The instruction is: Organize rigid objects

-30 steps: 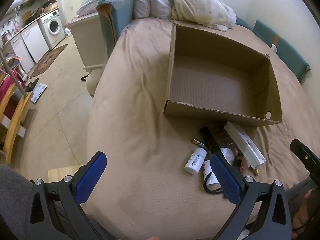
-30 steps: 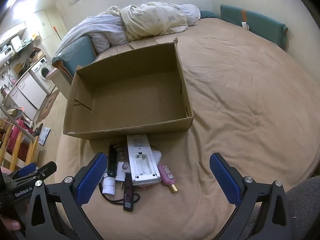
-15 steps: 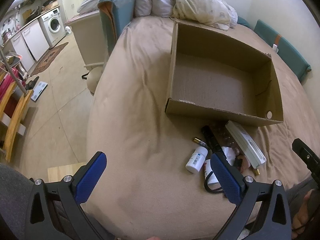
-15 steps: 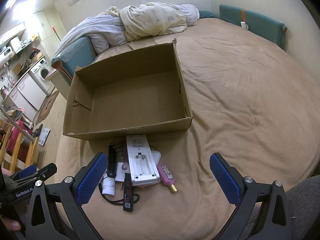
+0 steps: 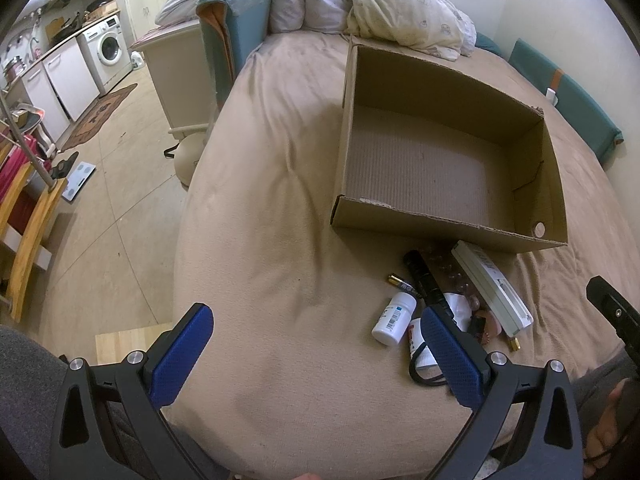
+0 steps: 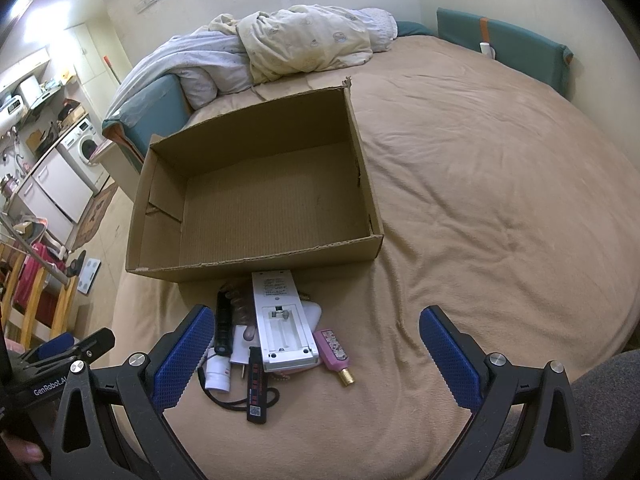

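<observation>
Left wrist view. Left gripper (image 5: 316, 350): jaws spread wide, holding nothing, poised above the bed (image 5: 260, 240) short of the clutter. Cardboard box (image 5: 440, 232): open-topped, nothing visible inside, standing on the bed beyond the clutter. Loose items in a heap just before the box's near wall: white pill bottle (image 5: 394, 318) lying on its side; black flashlight (image 5: 424, 280); battery (image 5: 402, 283) beside it; long white remote (image 5: 492, 288), one end near the box. Smaller pieces under these are too jumbled to name.

Right wrist view. Right gripper (image 6: 316, 350): jaws likewise wide apart and unloaded, hovering above the same heap. The remote (image 6: 282, 320) lies back-up with its battery bay uncovered; pink bottle with gold cap (image 6: 334, 350) just to its right; black stick-shaped device (image 6: 256, 386) over a black cord (image 6: 236, 398).

Step in hand, as judged: the outset, approach for a first pick, nothing yet in the box. Next move calls for lowering one gripper onto an outlying piece, probably the pink bottle or pill bottle, and closing across its narrow width; round bottles may roll on soft bedding.
</observation>
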`<state>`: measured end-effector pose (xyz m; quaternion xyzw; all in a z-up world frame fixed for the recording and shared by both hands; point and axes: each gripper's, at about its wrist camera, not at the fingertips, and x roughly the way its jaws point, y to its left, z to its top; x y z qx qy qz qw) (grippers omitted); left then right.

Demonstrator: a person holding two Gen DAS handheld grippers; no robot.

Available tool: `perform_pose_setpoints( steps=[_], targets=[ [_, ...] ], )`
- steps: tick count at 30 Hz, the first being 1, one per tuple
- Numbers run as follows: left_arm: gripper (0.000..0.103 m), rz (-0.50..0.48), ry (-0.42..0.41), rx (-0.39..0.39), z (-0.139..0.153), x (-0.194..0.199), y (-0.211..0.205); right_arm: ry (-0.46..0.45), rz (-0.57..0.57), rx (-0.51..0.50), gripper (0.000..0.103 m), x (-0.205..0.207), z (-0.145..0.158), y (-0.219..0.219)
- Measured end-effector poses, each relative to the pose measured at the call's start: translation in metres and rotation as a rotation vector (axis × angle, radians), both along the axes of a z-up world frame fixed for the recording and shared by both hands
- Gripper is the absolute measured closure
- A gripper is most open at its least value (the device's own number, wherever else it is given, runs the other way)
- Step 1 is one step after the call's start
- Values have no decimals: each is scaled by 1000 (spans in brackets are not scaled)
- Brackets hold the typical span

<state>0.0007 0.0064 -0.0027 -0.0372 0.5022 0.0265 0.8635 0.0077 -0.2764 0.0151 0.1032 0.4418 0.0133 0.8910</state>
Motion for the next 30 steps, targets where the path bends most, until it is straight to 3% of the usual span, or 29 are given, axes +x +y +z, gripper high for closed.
perform_pose_setpoints(
  steps=[30],
  targets=[
    [0,6,5,0,-3,-2,2,0,0,1,0,0,1,0]
  ],
)
